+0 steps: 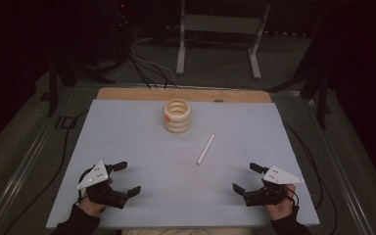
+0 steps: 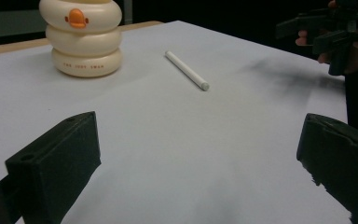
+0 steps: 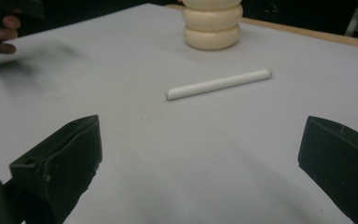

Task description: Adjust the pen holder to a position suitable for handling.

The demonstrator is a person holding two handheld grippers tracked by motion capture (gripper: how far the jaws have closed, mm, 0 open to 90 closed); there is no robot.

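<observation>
Both jaws spread wide, nothing held: left gripper (image 1: 122, 183), right gripper (image 1: 247, 178). White rod (image 1: 206, 149) prob. round; could be rolled off if nudged.

1. The stack of rings (image 2: 84, 39) looks like glossy, smooth cream plastic.
2. The white stick (image 3: 218, 84) is smooth and matt.
3. The table (image 1: 142, 147) has a matt pale sheet over wood at its far edge.
4. The fingers (image 3: 58, 163) are matt black plastic.
</observation>
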